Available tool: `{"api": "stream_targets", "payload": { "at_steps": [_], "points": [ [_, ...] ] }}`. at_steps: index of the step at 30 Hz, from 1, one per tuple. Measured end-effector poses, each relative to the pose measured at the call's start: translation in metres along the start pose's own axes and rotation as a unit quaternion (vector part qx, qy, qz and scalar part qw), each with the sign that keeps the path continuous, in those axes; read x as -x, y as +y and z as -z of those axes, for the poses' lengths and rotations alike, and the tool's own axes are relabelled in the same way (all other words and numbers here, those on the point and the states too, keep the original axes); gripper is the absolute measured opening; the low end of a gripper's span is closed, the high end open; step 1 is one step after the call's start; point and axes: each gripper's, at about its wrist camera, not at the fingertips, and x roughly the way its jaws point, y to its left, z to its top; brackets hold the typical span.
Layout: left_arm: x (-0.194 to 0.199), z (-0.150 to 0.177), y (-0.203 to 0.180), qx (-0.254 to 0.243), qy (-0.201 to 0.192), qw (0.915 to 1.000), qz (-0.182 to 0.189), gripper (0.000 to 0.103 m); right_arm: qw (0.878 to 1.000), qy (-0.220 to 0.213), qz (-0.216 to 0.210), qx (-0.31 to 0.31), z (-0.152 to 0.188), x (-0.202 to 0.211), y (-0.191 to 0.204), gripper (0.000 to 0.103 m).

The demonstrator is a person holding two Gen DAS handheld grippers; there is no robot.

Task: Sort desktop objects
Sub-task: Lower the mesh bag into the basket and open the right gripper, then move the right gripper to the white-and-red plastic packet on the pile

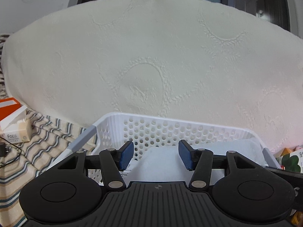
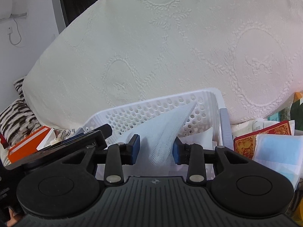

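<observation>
Part sorted: white basket [image 2: 161,109] holds white items | right tongs [image 2: 156,147] grasp mesh sheet [image 2: 166,130] | left tongs [image 1: 156,155] released | card box [image 2: 263,138], packets [image 2: 278,157] remain right.

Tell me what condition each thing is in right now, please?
left gripper: open, holding nothing, over the basket.
right gripper: white mesh pack between its fingers, grip unclear.
white mesh pack: tilted, leaning into the basket.
basket: upright, partly filled.
tissue box: opened.
</observation>
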Motion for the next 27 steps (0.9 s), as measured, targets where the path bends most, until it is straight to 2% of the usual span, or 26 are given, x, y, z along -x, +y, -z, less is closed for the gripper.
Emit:
{"api": "stream_targets", "payload": {
  "at_steps": [9,18,23,25,27],
  "points": [
    [0.018,-0.004,-0.008,-0.021,-0.024,0.9995,-0.001,0.070,1.000,-0.025,0.005,-0.008,-0.004,0.023,-0.003,0.043],
    [0.055,-0.002,-0.023,-0.040,-0.040,0.9981,0.022,0.073,0.997,-0.069,-0.016,-0.028,0.002,0.095,-0.020,0.051],
    [0.083,0.008,-0.030,-0.037,-0.030,0.9962,0.073,0.076,0.997,-0.061,-0.012,-0.037,0.037,0.155,-0.047,0.056],
    [0.095,0.016,-0.031,-0.022,-0.012,0.9929,0.116,0.082,0.998,-0.037,-0.007,-0.058,0.056,0.173,-0.064,0.058],
    [0.102,0.025,-0.034,-0.013,0.017,0.9858,0.167,0.085,0.997,-0.007,-0.002,-0.077,0.075,0.183,-0.081,0.058]
  ]
}}
